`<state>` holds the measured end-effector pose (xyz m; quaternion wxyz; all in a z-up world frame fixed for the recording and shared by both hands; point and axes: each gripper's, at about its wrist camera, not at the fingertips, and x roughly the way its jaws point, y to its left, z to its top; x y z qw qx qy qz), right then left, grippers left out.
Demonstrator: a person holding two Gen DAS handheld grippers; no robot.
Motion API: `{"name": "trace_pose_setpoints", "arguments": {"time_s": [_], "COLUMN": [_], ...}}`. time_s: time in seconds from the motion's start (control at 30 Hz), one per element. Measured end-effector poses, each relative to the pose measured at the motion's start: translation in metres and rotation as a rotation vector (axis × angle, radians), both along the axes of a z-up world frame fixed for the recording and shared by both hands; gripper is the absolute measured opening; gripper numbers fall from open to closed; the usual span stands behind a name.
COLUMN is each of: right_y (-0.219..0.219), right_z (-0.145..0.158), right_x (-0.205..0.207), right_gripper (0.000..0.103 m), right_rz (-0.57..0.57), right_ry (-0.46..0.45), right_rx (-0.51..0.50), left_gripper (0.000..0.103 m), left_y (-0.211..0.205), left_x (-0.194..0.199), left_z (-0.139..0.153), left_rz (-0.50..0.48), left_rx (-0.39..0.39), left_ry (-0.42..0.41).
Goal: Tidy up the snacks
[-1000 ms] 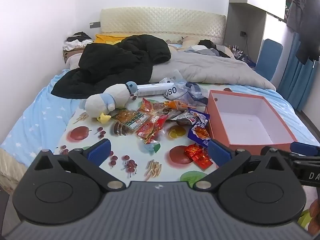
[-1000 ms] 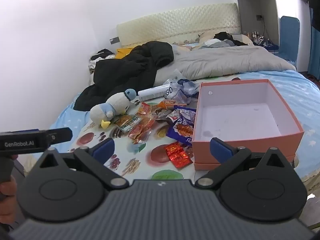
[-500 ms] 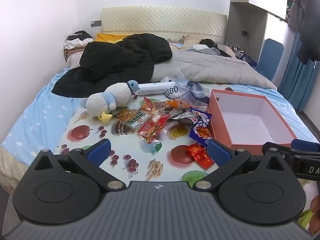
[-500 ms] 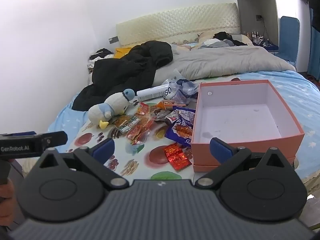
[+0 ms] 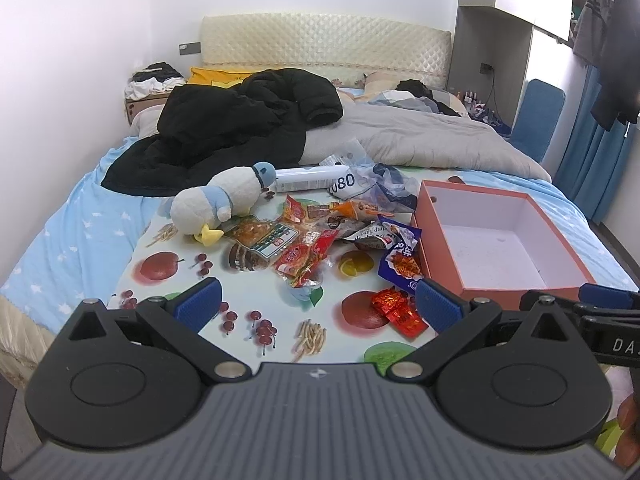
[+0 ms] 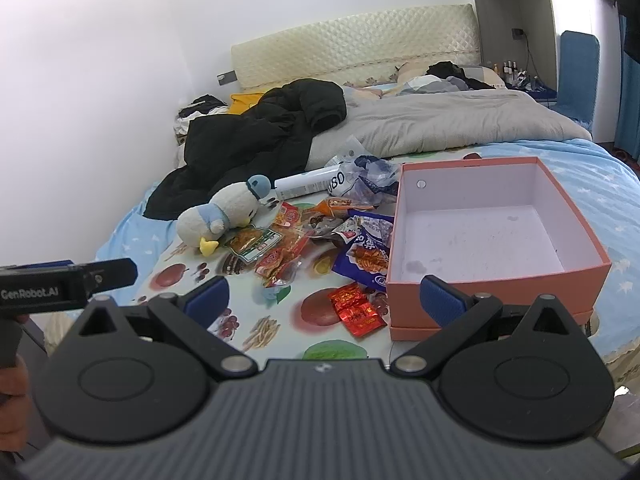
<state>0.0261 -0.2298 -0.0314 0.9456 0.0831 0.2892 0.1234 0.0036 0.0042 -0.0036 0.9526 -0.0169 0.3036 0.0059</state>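
Note:
Several snack packets (image 5: 304, 240) (image 6: 288, 248) lie in a heap on a fruit-print mat (image 5: 256, 280). A red packet (image 5: 396, 308) (image 6: 356, 308) lies nearest. A blue packet (image 5: 400, 260) (image 6: 364, 260) lies against an open, empty orange box (image 5: 440, 264) (image 6: 496, 296) on the right. My left gripper (image 5: 316, 304) is open and empty, held above the mat's near edge. My right gripper (image 6: 324, 296) is open and empty, in front of the box's near left corner.
A plush duck (image 5: 220, 204) (image 6: 224, 212) lies left of the heap. A white tube (image 5: 308, 178) and a plastic bag (image 5: 372, 188) lie behind it. A black jacket (image 5: 232, 128) and grey quilt (image 5: 420, 140) cover the far bed. A wall stands at the left.
Both grippers have drawn back slightly and tilted; the scene sits a little farther away. Nothing on the mat has moved. Both stay open.

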Motion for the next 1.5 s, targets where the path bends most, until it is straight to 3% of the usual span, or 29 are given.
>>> {"name": "trace_pose_setpoints", "arguments": {"time_s": [0.83,1.5], "right_y": [0.003,-0.007], "right_z": [-0.002,-0.007], "right_x": [-0.003,-0.002], "right_gripper": [0.103,0.103], "right_rz": [-0.006,-0.019], "right_ry": [0.001,0.060], "right_rx": [0.016,0.040], "left_gripper": [0.103,0.103], "left_y": [0.001,-0.002], "left_x": [-0.004,0.009], "left_z": [0.004,-0.001], "left_rz": [-0.015,-0.074], "left_rx": [-0.008,-0.022], "left_ry": [-0.002,0.022]}}
